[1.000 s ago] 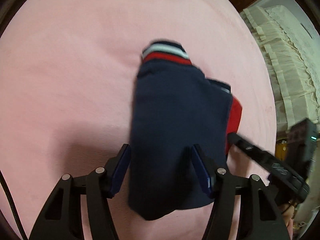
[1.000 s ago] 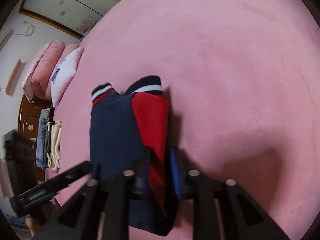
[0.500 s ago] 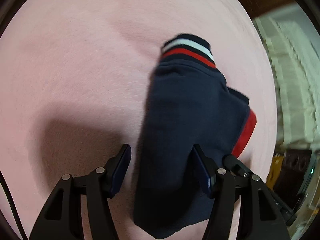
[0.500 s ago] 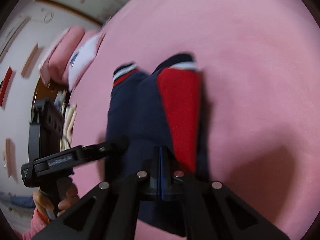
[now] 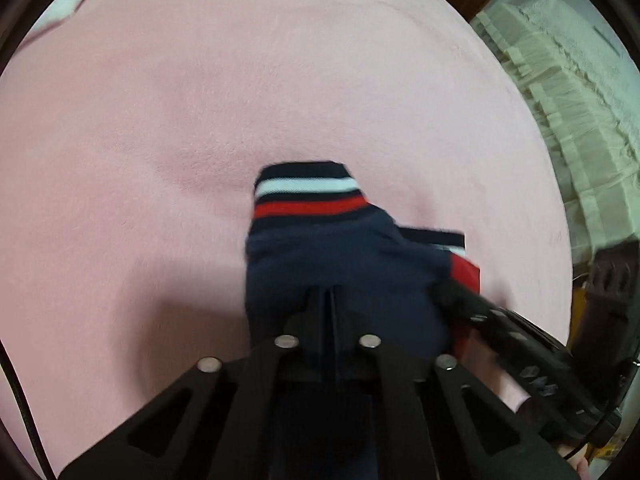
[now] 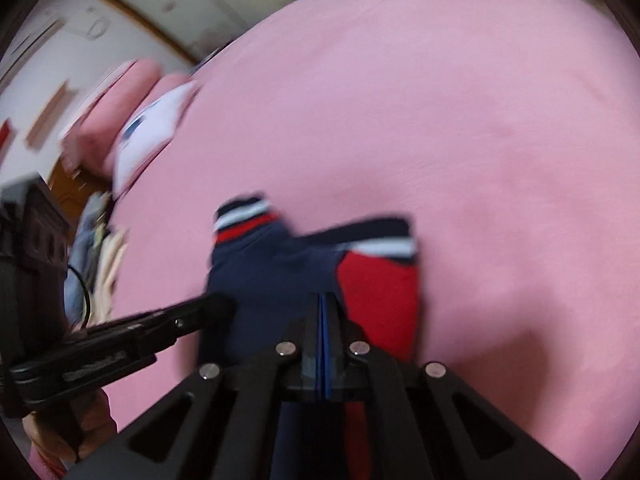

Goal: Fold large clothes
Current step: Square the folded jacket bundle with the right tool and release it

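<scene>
- My left gripper (image 5: 331, 292) had stood wide open either side of the navy cloth a second before; by this moment its jaws had come together, pinching the near edge of the folded garment (image 5: 344, 264).
- My right gripper (image 6: 323, 300) had narrowed onto the cloth a second before and closed half a second before; it stayed clamped on the same near edge, at the line where navy met the red panel (image 6: 380, 292).
- With both pinches set, I judged the grasp done and the next fold, carrying the near edge toward the striped cuffs, ready to begin. The blur suggested the lift was already starting.
- The garment lay on the pink bedspread (image 5: 200, 120), near me, cuffs pointing away.
- From the left view I saw one striped cuff (image 5: 308, 192) squarely, only a sliver of red at the far right, the right gripper reaching in from that side, and pale frilled bedding (image 5: 560, 92) past the bed's edge.
- From the right view I saw what the left hid: both cuffs, the full red panel, the left gripper (image 6: 216, 306) entering low left with the hand (image 6: 64, 436) holding it, and pillows (image 6: 140, 128) at the head of the bed.
</scene>
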`<state>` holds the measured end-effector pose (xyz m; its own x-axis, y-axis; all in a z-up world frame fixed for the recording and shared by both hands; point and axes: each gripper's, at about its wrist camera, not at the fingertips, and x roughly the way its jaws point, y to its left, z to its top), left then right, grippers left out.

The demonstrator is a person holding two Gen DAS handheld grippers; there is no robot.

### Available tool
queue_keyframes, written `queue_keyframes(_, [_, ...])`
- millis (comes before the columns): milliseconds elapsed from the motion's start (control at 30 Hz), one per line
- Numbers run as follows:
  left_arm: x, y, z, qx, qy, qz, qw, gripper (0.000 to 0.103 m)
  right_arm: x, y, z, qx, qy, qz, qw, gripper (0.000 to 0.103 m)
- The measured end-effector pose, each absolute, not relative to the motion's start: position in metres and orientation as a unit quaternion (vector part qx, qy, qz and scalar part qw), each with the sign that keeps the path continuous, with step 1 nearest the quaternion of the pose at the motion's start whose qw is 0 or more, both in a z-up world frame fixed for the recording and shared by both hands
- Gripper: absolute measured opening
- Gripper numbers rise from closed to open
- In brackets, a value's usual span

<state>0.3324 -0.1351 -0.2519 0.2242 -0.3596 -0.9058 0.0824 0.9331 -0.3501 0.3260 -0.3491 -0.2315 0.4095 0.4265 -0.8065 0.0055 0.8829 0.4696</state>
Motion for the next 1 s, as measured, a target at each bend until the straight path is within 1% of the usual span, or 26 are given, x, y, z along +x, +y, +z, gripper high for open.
queue_keyframes(33, [0.335,-0.125,-0.253,-0.143,0.612,-0.140,0.765,0.001,0.324,-0.357,-0.230,0.206,0.523,0.116,0.819,0.000])
queue_keyframes(100, [0.333,-0.113,-0.244,-0.175,0.604,-0.137,0.765,0.001,0.317,-0.370,-0.224,0.176,0.530,0.068,0.827,0.000])
queue_keyframes(167, [0.318,-0.105,-0.229,-0.174,0.600,-0.138,0.769,0.003,0.313,-0.371,-0.214,0.158,0.541,0.056,0.824,0.000])
queue_keyframes(200, [0.313,-0.104,-0.227,-0.172,0.603,-0.142,0.766,0.005,0.306,-0.372,-0.207,0.162,0.540,0.078,0.822,0.000])
queue_keyframes(267, [0.299,-0.111,-0.231,-0.176,0.620,-0.153,0.749,0.006,0.293,-0.373,-0.198,0.197,0.529,0.131,0.815,0.000])
queue_keyframes(333, [0.280,-0.118,-0.241,-0.176,0.638,-0.160,0.733,0.006,0.281,-0.364,-0.198,0.253,0.530,0.204,0.784,0.000])
queue_keyframes(367, [0.272,-0.119,-0.247,-0.170,0.642,-0.157,0.731,0.006,0.275,-0.356,-0.201,0.266,0.536,0.226,0.769,0.000])
queue_keyframes(433, [0.262,-0.121,-0.253,-0.154,0.636,-0.141,0.743,0.006,0.266,-0.343,-0.212,0.257,0.554,0.230,0.758,0.000])
queue_keyframes(500, [0.248,-0.119,-0.252,-0.137,0.630,-0.136,0.752,0.006,0.255,-0.338,-0.226,0.219,0.582,0.193,0.759,0.000])
queue_keyframes(533, [0.244,-0.120,-0.249,-0.122,0.628,-0.135,0.757,0.006,0.248,-0.342,-0.230,0.218,0.586,0.172,0.761,0.000])
queue_keyframes(633, [0.238,-0.127,-0.239,-0.070,0.639,-0.094,0.760,0.007,0.231,-0.360,-0.229,0.253,0.588,0.136,0.756,0.000])
queue_keyframes(700, [0.234,-0.127,-0.233,-0.062,0.649,-0.083,0.754,0.008,0.228,-0.360,-0.226,0.245,0.605,0.119,0.748,0.000])
queue_keyframes(733, [0.230,-0.126,-0.229,-0.061,0.651,-0.078,0.752,0.011,0.226,-0.359,-0.222,0.241,0.610,0.117,0.746,0.000])
queue_keyframes(767, [0.224,-0.124,-0.226,-0.058,0.652,-0.070,0.753,0.015,0.225,-0.357,-0.217,0.237,0.614,0.118,0.744,0.003])
queue_keyframes(833, [0.217,-0.129,-0.221,-0.049,0.654,-0.058,0.753,0.021,0.222,-0.349,-0.206,0.226,0.621,0.117,0.741,0.004])
queue_keyframes(867, [0.212,-0.131,-0.219,-0.044,0.654,-0.052,0.753,0.028,0.220,-0.346,-0.201,0.220,0.623,0.115,0.742,0.004])
queue_keyframes(900, [0.207,-0.135,-0.218,-0.038,0.657,-0.044,0.751,0.040,0.217,-0.349,-0.199,0.215,0.624,0.112,0.743,0.006])
queue_keyframes(933, [0.202,-0.127,-0.217,-0.035,0.659,-0.041,0.750,0.048,0.212,-0.349,-0.195,0.207,0.625,0.108,0.745,0.010])
queue_keyframes(967, [0.197,-0.132,-0.217,-0.033,0.659,-0.041,0.751,0.062,0.209,-0.343,-0.192,0.195,0.628,0.105,0.746,0.024])
queue_keyframes(1000, [0.193,-0.134,-0.215,-0.033,0.656,-0.044,0.753,0.067,0.209,-0.334,-0.189,0.179,0.632,0.104,0.747,0.043])
